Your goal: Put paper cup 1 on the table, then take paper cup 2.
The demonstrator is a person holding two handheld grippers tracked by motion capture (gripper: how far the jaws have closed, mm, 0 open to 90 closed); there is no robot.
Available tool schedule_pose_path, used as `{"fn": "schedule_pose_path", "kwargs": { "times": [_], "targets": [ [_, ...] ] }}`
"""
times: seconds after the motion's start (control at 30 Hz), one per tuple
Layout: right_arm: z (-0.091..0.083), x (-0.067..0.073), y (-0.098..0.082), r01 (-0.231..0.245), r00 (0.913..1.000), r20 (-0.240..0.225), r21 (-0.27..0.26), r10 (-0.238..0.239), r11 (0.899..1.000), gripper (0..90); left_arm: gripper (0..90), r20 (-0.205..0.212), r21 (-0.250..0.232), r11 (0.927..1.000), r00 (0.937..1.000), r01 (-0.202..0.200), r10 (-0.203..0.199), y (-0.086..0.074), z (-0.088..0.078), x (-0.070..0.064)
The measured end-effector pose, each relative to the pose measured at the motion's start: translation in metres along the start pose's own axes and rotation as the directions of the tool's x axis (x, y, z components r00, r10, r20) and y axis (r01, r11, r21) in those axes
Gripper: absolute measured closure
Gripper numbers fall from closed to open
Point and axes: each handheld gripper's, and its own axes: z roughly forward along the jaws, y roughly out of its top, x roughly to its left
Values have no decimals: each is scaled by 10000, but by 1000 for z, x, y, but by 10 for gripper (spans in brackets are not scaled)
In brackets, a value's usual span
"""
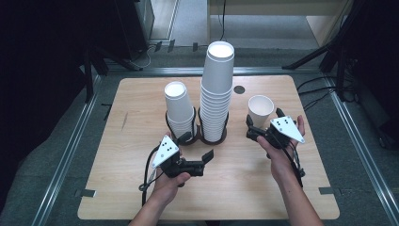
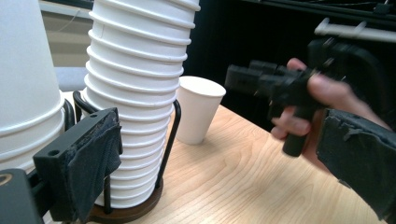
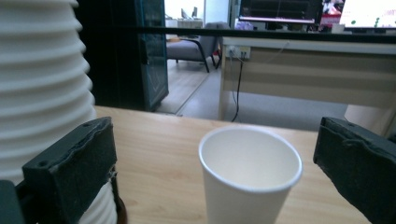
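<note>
A: Single paper cup [image 1: 260, 110] upright on the wooden table [image 1: 141, 188], right of the tall cup stack [image 1: 216, 89], just ahead of the right gripper [image 1: 263, 127], jaws wide, holding nothing.

B: Worth straddling below the rim, squeezing softly; thin walls probably buckle.

A: Left gripper [image 1: 197, 149] also wide, empty, near the holder [image 1: 203, 136] and short stack [image 1: 179, 107].
</note>
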Motion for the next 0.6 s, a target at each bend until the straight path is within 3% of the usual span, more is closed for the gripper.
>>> {"fn": "schedule_pose_path", "kwargs": {
  "times": [0.17,0.23,0.6],
  "targets": [
    [-6,13,30,303,9993,-213,-149,-306,9994,0,6,-268,14,9999,9996,131,-131,0,0,-1],
    [-9,17,41,400,9988,-293,-125,-404,9991,0,6,-501,41,10000,9987,-65,67,0,0,-3],
    [-22,38,94,79,9935,-1125,-872,-177,9962,0,7,-1217,237,9994,9922,-249,276,1,9,2]
  ]
}}
